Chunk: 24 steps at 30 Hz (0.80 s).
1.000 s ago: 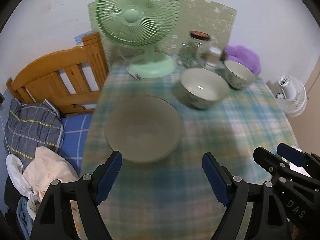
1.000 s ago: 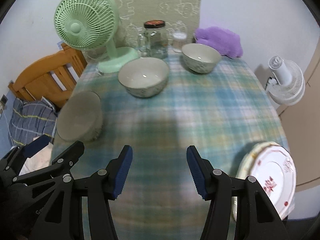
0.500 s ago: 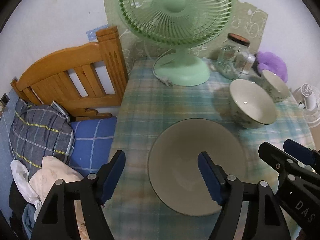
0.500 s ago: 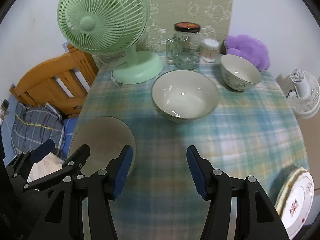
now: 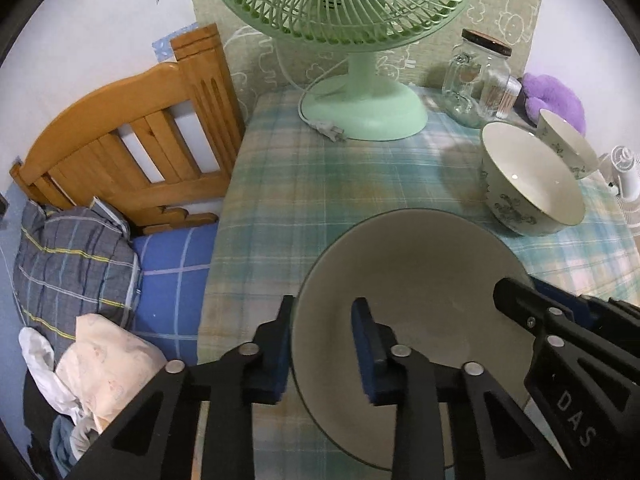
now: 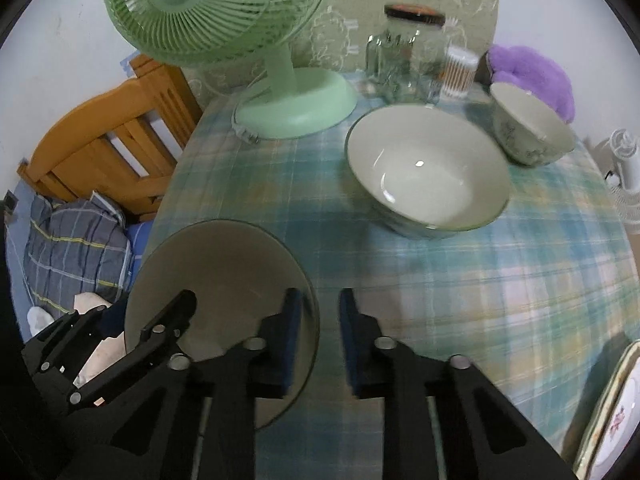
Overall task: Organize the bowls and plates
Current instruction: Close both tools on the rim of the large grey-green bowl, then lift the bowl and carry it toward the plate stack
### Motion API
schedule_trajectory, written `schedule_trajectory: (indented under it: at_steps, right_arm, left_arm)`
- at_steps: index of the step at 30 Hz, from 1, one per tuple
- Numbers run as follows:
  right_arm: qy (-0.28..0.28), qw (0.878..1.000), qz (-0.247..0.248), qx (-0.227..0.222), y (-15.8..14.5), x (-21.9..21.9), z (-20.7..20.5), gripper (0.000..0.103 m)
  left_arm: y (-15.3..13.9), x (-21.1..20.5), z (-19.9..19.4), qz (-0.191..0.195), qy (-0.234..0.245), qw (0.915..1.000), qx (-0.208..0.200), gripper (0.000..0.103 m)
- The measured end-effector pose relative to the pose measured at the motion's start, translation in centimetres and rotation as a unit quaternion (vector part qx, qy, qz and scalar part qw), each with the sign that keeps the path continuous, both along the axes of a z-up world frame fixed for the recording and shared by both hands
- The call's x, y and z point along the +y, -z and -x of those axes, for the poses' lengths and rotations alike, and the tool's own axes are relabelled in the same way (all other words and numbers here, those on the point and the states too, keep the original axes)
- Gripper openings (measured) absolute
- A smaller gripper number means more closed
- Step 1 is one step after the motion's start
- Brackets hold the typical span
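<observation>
Bowl, wide, grey-beige ceramic (image 5: pixel 420 280), on plaid-clothed table (image 5: pixel 320 184) near its left edge. Left gripper (image 5: pixel 322 344) and right gripper (image 6: pixel 320 336), jaws just closed, clamp opposite rims.

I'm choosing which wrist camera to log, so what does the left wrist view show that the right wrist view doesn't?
Only the left: the fan's plug, and the left gripper closed on the grey bowl's left rim. Only the right: the stacked plates at the table's near right edge, and the right gripper closed on that bowl's right rim. Both: green fan, jar, two patterned bowls, checked tablecloth.
</observation>
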State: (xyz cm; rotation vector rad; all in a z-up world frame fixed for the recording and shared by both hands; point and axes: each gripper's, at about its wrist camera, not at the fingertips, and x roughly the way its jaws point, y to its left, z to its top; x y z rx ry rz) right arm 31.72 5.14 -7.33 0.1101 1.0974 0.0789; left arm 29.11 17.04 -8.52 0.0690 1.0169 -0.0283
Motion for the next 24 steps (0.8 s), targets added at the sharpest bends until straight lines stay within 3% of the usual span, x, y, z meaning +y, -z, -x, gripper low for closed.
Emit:
schedule_trajectory:
  at_steps: [11, 24]
  right_arm:
    - [-0.006, 1.0, 0.017, 0.0, -0.5, 0.9, 0.8, 0.013]
    - [0.001, 0.999, 0.036, 0.001, -2.2, -2.2, 4.8, 0.013]
  left_arm:
    - [-0.2, 0.3, 0.7, 0.0, 0.001, 0.9998, 0.019, 0.018]
    - [-1.7, -3.4, 4.7, 0.008, 0.022, 0.9995, 0.022, 0.018]
